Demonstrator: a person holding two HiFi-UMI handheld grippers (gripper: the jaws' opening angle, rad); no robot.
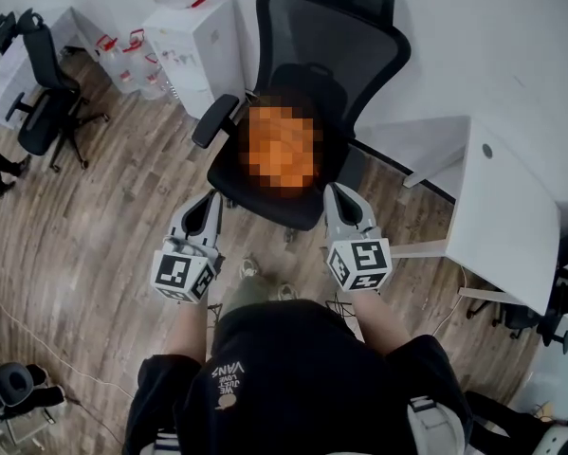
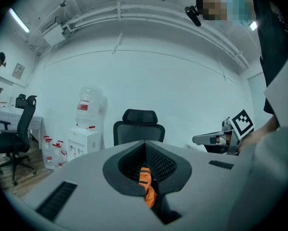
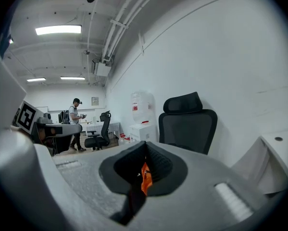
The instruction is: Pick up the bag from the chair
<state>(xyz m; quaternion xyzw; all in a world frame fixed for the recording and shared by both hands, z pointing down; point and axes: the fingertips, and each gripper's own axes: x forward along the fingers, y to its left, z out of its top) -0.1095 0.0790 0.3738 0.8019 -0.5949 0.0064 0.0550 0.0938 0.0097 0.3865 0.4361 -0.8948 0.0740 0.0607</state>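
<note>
Underfoot, wood-plank floor (image 1: 103,216) across most of the head view. White wall (image 1: 492,36) from 12 to 2 o'clock. At 3 o'clock, white desk (image 1: 511,216), angled, one corner toward the middle. At 12 o'clock, black mesh office chair (image 1: 331,36) with headrest, back near the wall, seat facing the person. At 11 o'clock, just beside it, white water dispenser (image 1: 200,45) with a bottle on top. At 10 o'clock, well apart, second office chair (image 1: 45,93), also black.

On the seat of the mesh chair, roughly centred, orange bag (image 2: 146,183), lying free. At 7 o'clock of that seat, left gripper (image 1: 208,207); at 5 o'clock, right gripper (image 1: 340,197); tips of both at the seat's front corners, aimed toward the chair, apart from the bag. Both sets of jaws closed tight, pad against pad, with nothing clamped. Through the notch of each closed pair, only a sliver of orange farther off.
</note>
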